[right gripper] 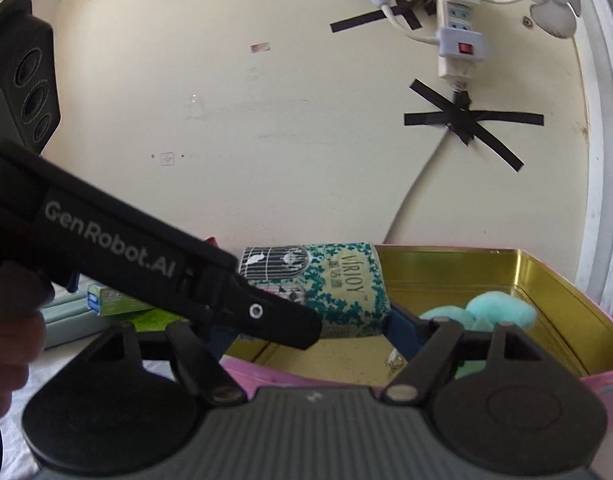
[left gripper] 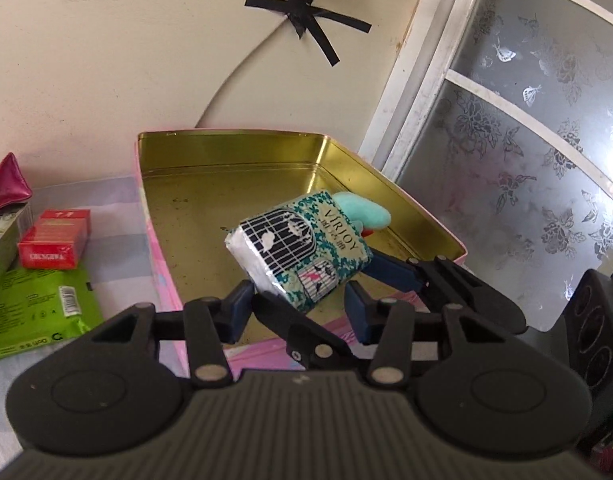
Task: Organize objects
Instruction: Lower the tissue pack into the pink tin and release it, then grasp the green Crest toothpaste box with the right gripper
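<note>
- Tissue pack (left gripper: 300,246): hanging over the gold tin (left gripper: 226,160), plush toy (left gripper: 362,210) at its 1 o'clock.
- Left tool (left gripper: 298,304): pinching the pack.
- Right tool (right gripper: 306,332): also gripping it.

VIRJOY on tissue pack (left gripper: 302,250), GenRobot.AI on hand-held gripper (right gripper: 306,326)

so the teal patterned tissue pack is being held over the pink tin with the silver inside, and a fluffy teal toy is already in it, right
Not quite: the pink tin's inside is gold, not silver, as the left wrist view shows. The rest holds: the teal patterned tissue pack is held over it, and the fluffy teal toy already lies inside.
</note>
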Demonstrator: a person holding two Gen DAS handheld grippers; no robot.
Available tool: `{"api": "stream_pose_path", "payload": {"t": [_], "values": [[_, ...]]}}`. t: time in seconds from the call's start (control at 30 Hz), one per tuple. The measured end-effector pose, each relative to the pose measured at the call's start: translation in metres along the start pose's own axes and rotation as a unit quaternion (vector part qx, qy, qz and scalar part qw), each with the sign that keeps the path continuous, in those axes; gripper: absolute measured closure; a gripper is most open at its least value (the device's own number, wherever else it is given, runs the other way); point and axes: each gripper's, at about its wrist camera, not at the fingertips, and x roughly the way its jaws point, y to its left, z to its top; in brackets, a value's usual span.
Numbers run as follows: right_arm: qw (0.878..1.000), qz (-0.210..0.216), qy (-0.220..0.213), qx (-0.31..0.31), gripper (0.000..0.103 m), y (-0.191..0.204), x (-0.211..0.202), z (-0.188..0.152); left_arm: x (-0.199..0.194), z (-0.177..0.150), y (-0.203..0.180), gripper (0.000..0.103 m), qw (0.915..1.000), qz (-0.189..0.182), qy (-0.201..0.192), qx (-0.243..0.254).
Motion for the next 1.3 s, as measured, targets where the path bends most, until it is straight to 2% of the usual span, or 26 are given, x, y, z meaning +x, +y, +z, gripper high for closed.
{"api": "stream_pose_path", "payload": {"t": [0.03,0.2,0.23,0.33,0.47,0.57,0.7,0.83,0.9,0.97,1.0,1.07,1.13,1.2,1.3], "values": [[1.000,-0.006,0.004,0.001,0.023,-0.002,0.005,-0.001,0.004,-0.001,-0.001,0.052,1.0000,0.002,0.003,0.001],[0.999,-0.019,0.015,0.021,0.007,-0.010,0.010,-0.007,0.008,-0.005,-0.002,0.048,0.9997,0.024,-0.002,0.008],[1.000,-0.017,0.012,0.022,0.006,-0.010,0.009,-0.007,0.004,-0.005,-0.002,0.044,0.9996,0.026,-0.006,0.009],[1.000,0.007,-0.011,0.010,0.004,-0.003,0.001,-0.010,-0.013,-0.010,-0.001,0.043,0.9995,0.024,-0.020,0.009],[0.996,0.048,-0.062,-0.048,0.004,0.022,-0.011,-0.017,-0.051,-0.028,-0.001,0.040,0.9977,0.030,-0.055,0.026],[0.989,0.089,-0.077,-0.091,0.005,0.045,-0.015,-0.025,-0.083,-0.048,0.006,0.037,0.9947,0.059,-0.079,0.029],[0.982,0.130,-0.042,-0.134,0.006,0.074,-0.008,-0.032,-0.121,-0.078,0.037,0.032,0.9901,0.105,-0.093,-0.004],[0.976,0.153,0.003,-0.155,0.013,0.102,0.004,-0.032,-0.152,-0.106,0.079,0.032,0.9768,0.181,-0.097,-0.060],[0.975,0.179,0.043,-0.125,0.018,0.108,0.016,-0.025,-0.162,-0.119,0.101,0.032,0.9670,0.216,-0.097,-0.095],[0.971,0.213,0.094,-0.059,0.025,0.110,0.034,-0.017,-0.171,-0.133,0.121,0.033,0.9582,0.238,-0.099,-0.125],[0.966,0.231,0.118,-0.019,0.028,0.109,0.047,-0.011,-0.175,-0.140,0.128,0.034,0.9582,0.233,-0.099,-0.134],[0.947,0.265,0.164,0.080,0.033,0.106,0.072,-0.003,-0.175,-0.150,0.133,0.034,0.9579,0.229,-0.101,-0.140],[0.913,0.295,0.205,0.192,0.034,0.101,0.102,0.001,-0.176,-0.154,0.130,0.035,0.9588,0.226,-0.110,-0.132],[0.885,0.296,0.231,0.275,0.034,0.101,0.128,0.000,-0.181,-0.156,0.126,0.034,0.9589,0.218,-0.139,-0.116],[0.857,0.281,0.255,0.349,0.031,0.108,0.159,-0.007,-0.179,-0.155,0.122,0.034,0.9600,0.220,-0.142,-0.099]]}}
